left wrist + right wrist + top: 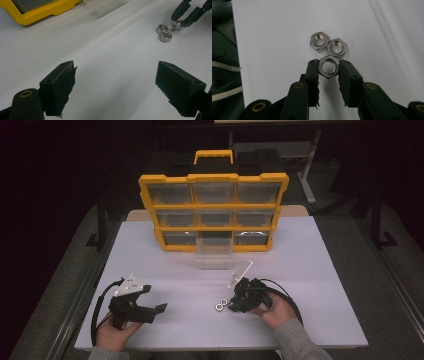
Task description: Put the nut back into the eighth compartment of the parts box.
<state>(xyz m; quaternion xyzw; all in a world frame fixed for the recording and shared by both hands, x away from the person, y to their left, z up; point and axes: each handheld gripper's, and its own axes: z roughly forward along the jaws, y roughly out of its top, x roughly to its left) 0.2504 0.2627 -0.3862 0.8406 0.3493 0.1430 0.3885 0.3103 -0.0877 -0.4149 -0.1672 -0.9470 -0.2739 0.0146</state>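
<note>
I see three shiny steel hex nuts on the white table, in front of the yellow organizer box and its pulled-out clear drawer. In the right gripper view, the nearest nut lies flat with its threaded hole facing up, and my right gripper pinches it by two opposite flats, the jaws closed snug on its sides. The two other nuts lie just beyond it, touching each other, and one sits right against the pinched nut. From the high view, my right hand holds its gripper low over the table, pointing left toward the nuts, with the sleeve coming in from the bottom edge. My left gripper rests well apart on the left side of the table, its jaws spread wide with only bare table between them, and the left hand grips it from behind.
</note>
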